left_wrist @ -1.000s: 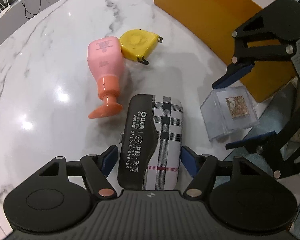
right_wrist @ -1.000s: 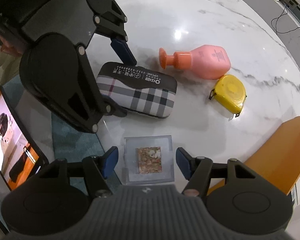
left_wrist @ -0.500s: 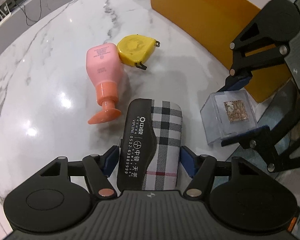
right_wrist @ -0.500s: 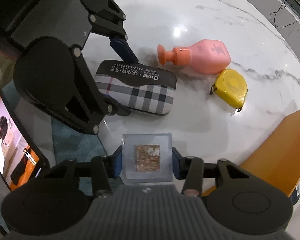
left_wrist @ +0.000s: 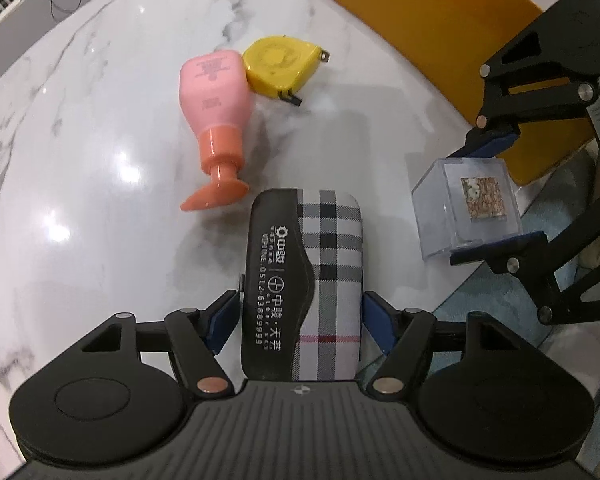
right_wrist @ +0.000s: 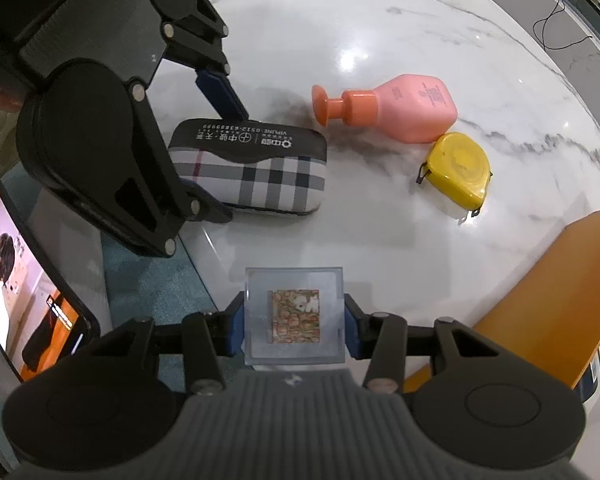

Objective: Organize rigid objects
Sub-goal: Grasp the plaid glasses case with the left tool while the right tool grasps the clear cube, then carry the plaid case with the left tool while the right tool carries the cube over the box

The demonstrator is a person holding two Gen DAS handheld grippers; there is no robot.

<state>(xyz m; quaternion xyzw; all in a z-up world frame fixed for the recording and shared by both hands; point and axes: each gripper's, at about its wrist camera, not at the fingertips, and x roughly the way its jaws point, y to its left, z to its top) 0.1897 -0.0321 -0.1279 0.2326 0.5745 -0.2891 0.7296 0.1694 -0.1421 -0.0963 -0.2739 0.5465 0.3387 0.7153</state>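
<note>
The plaid case (left_wrist: 302, 280) lies flat on the marble table (left_wrist: 80, 200), lengthwise between the fingers of the left gripper (left_wrist: 300, 322). Its near end reaches back to the gripper body. Both blue pads (left_wrist: 220, 320) press against its long sides, so the left gripper is clamped on the case. The black band with white printed lettering runs along the case's left half, and the checked fabric covers its right half.

To the right of that gripper, the clear plastic cube (right_wrist: 295, 318) with a small patterned picture inside sits between the fingers of the right gripper (right_wrist: 295, 324). Its blue pads touch the cube's two side walls, closed on it. The cube is at the table's edge; whether it rests on the marble or is raised slightly is hard to tell from either view.

Ahead and a little left of the left gripper, the pink bottle (left_wrist: 216, 104) lies on its side, its orange pump head (left_wrist: 214, 196) pointing back toward the gripper, just beyond the case's far left corner. The yellow tape measure (left_wrist: 278, 66) lies touching or just beside the bottle's far right shoulder. Farther ahead and to the right stands the orange bin (left_wrist: 420, 32). Left of the right gripper, off the table, a phone (right_wrist: 24, 292) shows a lit screen.
</note>
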